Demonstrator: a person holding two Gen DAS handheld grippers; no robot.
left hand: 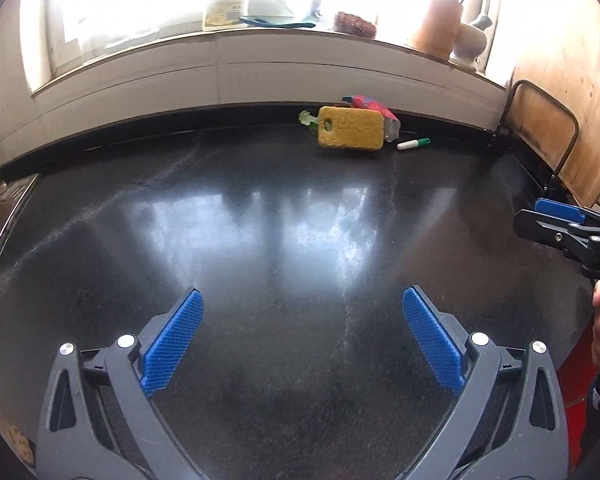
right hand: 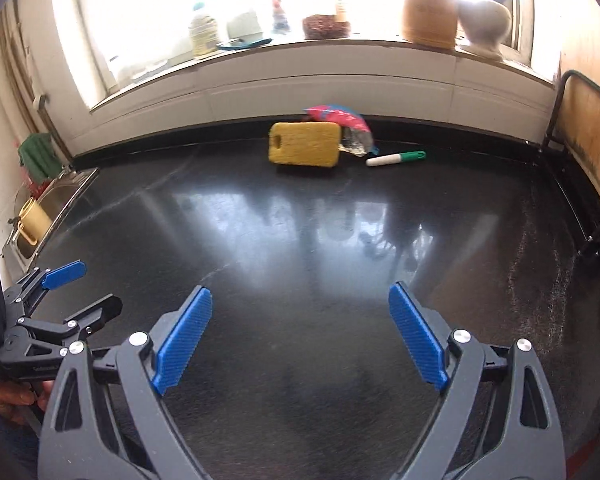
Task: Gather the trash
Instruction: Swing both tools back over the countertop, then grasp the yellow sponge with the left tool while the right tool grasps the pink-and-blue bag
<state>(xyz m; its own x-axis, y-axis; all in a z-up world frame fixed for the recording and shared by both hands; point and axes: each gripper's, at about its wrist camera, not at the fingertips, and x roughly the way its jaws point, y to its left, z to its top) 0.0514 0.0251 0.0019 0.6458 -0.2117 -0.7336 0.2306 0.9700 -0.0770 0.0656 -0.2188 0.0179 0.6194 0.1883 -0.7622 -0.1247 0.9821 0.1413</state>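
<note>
- The left tool (left hand: 302,304) hangs released over the near edge of the black bench (left hand: 284,240), holding nothing.
- The right tool (right hand: 300,300) is likewise spread and empty; collecting looks not yet begun.
- Trash lies far back by the wall: a yellow sponge (right hand: 304,144), behind it a crumpled wrapper (right hand: 348,120), just right a green-capped marker (right hand: 396,158).
- Next move, likely: reach forward, straddling one piece.
- A bright windowsill (right hand: 340,54) carries jars and vases.
</note>
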